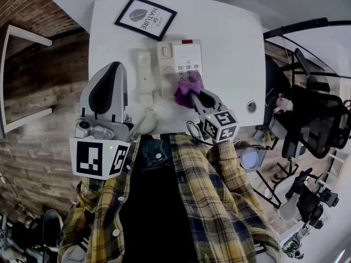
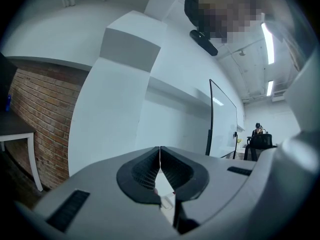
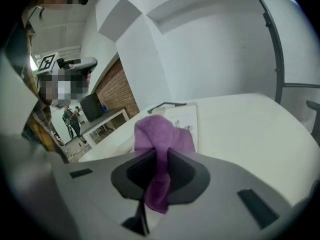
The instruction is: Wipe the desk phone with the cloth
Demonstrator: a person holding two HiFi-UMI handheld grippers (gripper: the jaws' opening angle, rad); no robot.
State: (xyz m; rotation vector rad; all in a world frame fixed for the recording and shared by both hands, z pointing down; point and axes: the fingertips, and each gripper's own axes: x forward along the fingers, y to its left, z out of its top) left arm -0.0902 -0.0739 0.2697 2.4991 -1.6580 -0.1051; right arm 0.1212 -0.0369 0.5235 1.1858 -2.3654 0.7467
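Desk phone (image 1: 181,58), cream-coloured, sits near the middle of the white tabletop (image 1: 233,53), a little toward the far edge, with its handset (image 1: 143,70) lying in the cradle along its left side. The purple cloth (image 1: 188,86) is bunched on the near edge of the phone body, just below the keypad.

The right gripper (image 1: 198,96) has the cloth: in the right gripper view a fold of it runs down between the two jaws, which are pinched in on it, while the rest spills out ahead over the phone. The left gripper (image 1: 115,66) is held up off the tabletop near its left edge, beside the handset but not touching anything. Its own view looks at a wall and ceiling, with the jaws pressed together and nothing between them.

Beyond the phone, a framed picture (image 1: 146,17) lies at the far edge.

From where I stand, the wiping looks to be under way at the keypad's near side. No mark or sheen shows which parts have been covered. I would guess the top of the body, the handset and the sides are left to do.
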